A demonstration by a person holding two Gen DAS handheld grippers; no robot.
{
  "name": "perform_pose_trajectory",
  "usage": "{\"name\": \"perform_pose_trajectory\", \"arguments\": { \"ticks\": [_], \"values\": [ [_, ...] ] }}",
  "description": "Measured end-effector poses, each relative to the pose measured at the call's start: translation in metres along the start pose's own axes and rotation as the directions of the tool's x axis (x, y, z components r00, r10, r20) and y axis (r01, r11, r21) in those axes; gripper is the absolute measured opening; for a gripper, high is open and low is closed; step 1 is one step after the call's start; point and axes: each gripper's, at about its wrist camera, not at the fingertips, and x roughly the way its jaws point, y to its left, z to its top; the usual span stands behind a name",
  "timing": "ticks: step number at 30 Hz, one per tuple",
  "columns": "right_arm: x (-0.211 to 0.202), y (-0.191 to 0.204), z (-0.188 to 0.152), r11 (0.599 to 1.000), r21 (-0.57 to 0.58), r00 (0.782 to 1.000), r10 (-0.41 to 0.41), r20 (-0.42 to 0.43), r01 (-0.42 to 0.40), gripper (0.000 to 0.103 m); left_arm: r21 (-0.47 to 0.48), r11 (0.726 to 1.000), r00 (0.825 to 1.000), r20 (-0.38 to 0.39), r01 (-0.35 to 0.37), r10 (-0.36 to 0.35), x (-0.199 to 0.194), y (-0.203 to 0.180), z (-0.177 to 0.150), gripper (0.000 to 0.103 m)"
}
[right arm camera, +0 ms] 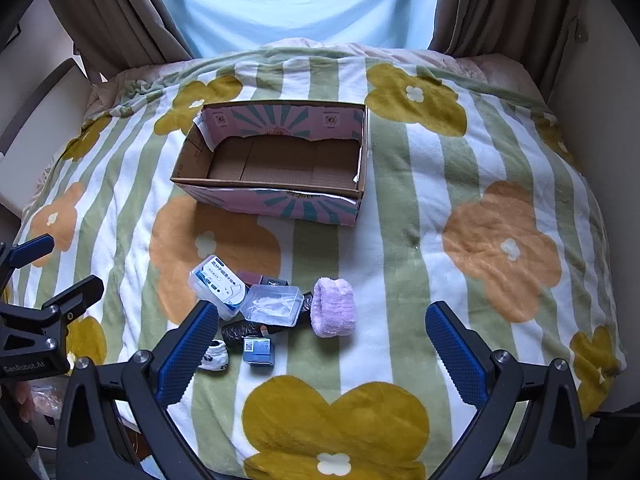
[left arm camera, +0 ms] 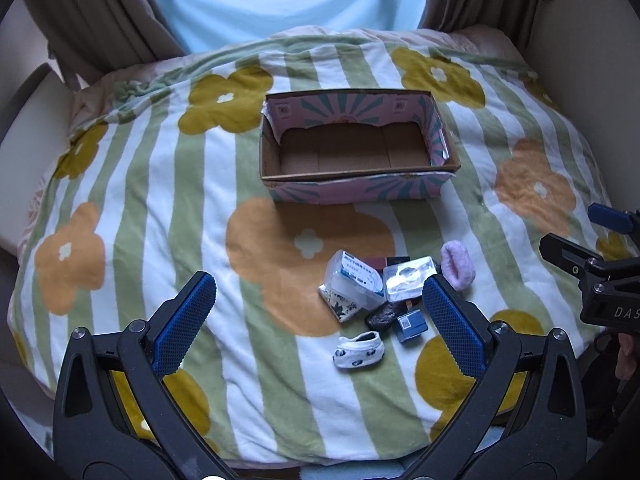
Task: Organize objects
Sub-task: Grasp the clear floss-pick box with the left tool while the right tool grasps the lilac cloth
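Observation:
A pile of small items lies on the flowered blanket: a clear box with a blue label [left arm camera: 354, 276] [right arm camera: 218, 284], a clear plastic case [left arm camera: 408, 278] [right arm camera: 274, 304], a lilac fluffy band [left arm camera: 458, 264] [right arm camera: 334, 312], a small blue box [left arm camera: 412, 326] [right arm camera: 259, 351], a dark wrapped piece [left arm camera: 383, 316] [right arm camera: 240, 330] and a white patterned sock [left arm camera: 359, 350] [right arm camera: 214, 356]. An open pink cardboard box [left arm camera: 352, 192] [right arm camera: 280, 202] with a bare bottom stands behind them. My left gripper [left arm camera: 318, 300] is open just in front of the pile. My right gripper [right arm camera: 322, 330] is open too, with the lilac band between its fingers' line.
The blanket [left arm camera: 160, 200] [right arm camera: 460, 208] covers a bed, with brown curtains [left arm camera: 100, 12] [right arm camera: 500, 4] and a pale window behind. The bed drops off at the near edge. Each gripper shows at the other view's side: right gripper [left arm camera: 600, 264], left gripper [right arm camera: 36, 312].

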Motion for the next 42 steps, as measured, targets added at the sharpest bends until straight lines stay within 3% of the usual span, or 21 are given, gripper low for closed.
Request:
{"name": "perform_pose_trajectory", "arguments": {
  "ticks": [8, 21, 31, 37, 42],
  "values": [
    [0.058, -0.015, -0.018, 0.999, 0.030, 0.996, -0.008, -0.084, 0.011, 0.102, 0.161, 0.987, 0.997, -0.072, 0.019, -0.008, 0.062, -0.032, -0.022, 0.103],
    [0.143, -0.031, -0.038, 0.996, 0.078, 0.991, -0.040, -0.128, 0.051, 0.098, 0.366, 0.930, 0.989, -0.141, 0.019, 0.035, 0.173, -0.065, -0.055, 0.103],
    [0.166, -0.027, -0.047, 0.994, 0.106, 0.995, -0.024, -0.099, 0.034, 0.095, 0.418, 0.908, 0.993, -0.092, -0.032, 0.078, 0.213, -0.075, -0.071, 0.103],
    [0.178, -0.024, -0.047, 0.994, 0.109, 0.995, -0.022, -0.093, 0.032, 0.083, 0.459, 0.887, 0.994, -0.060, -0.054, 0.092, 0.228, -0.082, -0.070, 0.103],
    [0.190, -0.023, -0.042, 0.993, 0.117, 0.994, 0.006, -0.105, 0.007, 0.072, 0.451, 0.892, 0.996, -0.067, -0.024, 0.060, 0.236, -0.081, -0.065, 0.103]
  ]
}}
